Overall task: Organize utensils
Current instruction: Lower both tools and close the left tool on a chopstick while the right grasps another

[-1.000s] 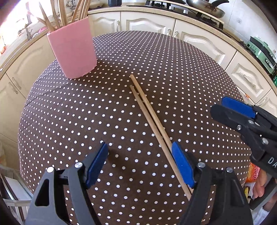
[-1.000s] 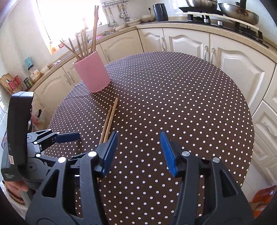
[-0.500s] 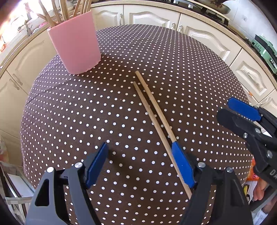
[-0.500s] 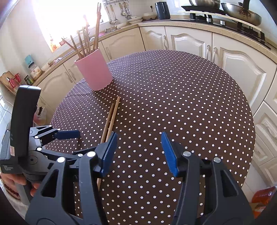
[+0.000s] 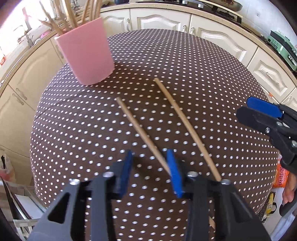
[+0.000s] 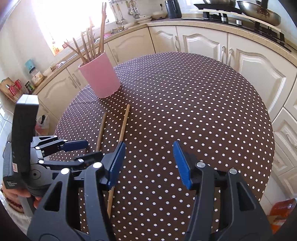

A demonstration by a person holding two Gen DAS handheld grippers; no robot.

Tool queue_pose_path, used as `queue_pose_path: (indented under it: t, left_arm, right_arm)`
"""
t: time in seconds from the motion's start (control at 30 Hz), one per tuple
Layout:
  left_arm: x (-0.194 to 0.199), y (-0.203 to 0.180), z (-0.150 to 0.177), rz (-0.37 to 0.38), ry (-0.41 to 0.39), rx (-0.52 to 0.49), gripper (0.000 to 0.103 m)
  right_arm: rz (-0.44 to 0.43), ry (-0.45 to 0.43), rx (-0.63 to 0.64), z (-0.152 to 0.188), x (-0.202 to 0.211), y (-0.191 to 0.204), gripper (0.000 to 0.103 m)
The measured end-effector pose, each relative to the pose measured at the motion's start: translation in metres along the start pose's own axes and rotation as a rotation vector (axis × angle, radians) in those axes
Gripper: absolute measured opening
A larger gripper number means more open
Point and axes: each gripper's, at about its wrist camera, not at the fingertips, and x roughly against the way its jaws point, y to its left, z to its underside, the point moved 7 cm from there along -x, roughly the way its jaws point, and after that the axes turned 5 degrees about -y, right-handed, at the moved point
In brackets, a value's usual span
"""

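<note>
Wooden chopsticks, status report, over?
Left tongs closing around one wooden chopstick. Right tongs open, empty. Other chopstick loose. Nothing blocking pink cup.

Each hand-held gripper has black angular plastic arms, silver screws and ribbed blue pads.

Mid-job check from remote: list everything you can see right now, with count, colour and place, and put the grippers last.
loose chopsticks: two, light wood, lying apart on the cloth before the holder
pink holder: one, upright, far left of the table, full of wooden utensils
tablecloth: one, brown with white dots, covering the round table
cabinets: cream, curving behind the table
pans: metal, on the stove at the back right
kettle: one, dark, on the counter
left gripper: black, blue pads, closing around the nearer chopstick's end
right gripper: black, blue pads, open, nothing between the pads
</note>
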Motion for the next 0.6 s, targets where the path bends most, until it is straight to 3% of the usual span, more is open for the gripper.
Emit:
queue_pose_path:
  t: [0.13,0.23,0.5,0.6]
  left_arm:
    - [0.001,0.013,0.001,0.009,-0.014,-0.004,0.015]
    - [0.001,0.023,0.002,0.014,-0.015,0.001,0.011]
    - [-0.001,0.053,0.001,0.015,-0.028,0.043,0.009]
    - [0.0,0.053,0.003,0.02,-0.029,0.037,0.009]
  right_arm:
    - [-0.016,0.053,0.029,0.0,-0.014,0.015,0.053]
    - [-0.027,0.103,0.052,-0.001,-0.026,0.025,0.053]
    - [-0.006,0.247,0.121,-0.007,-0.058,0.047,0.053]
    - [0.045,0.317,0.179,-0.004,-0.07,0.051,0.042]
